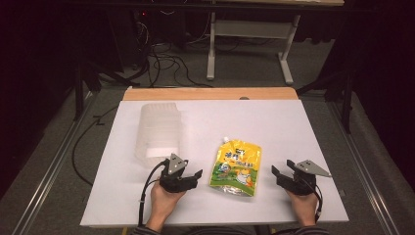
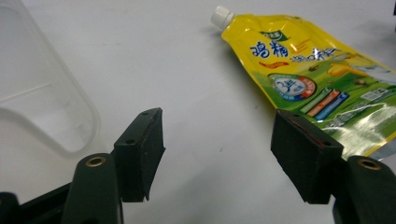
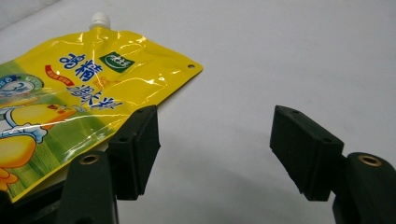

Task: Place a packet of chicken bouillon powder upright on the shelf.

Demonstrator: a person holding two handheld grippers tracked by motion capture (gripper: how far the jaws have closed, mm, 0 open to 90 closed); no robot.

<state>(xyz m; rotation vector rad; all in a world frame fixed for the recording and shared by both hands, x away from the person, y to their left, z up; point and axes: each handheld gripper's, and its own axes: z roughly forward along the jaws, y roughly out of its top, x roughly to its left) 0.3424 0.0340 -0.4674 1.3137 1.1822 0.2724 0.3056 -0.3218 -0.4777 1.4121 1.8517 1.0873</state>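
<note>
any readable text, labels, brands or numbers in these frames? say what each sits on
"鸡精" in large blue characters, on the yellow pouch.
Green brand badge near the pouch's white spout: white lettering too small to read.
Round blue seal on the pouch: a large "3" seems to show; the rest is blurred.
Other small print and coloured strips on the pouch: unreadable.
Clear plastic container, left gripper and right gripper: no text visible.

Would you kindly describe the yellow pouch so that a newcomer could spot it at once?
On the white table, look at the near half, between the left gripper and the right gripper. The yellow spouted pouch lies flat there, its white cap pointing away. Its only neighbour, a clear plastic container, is colourless.
</note>
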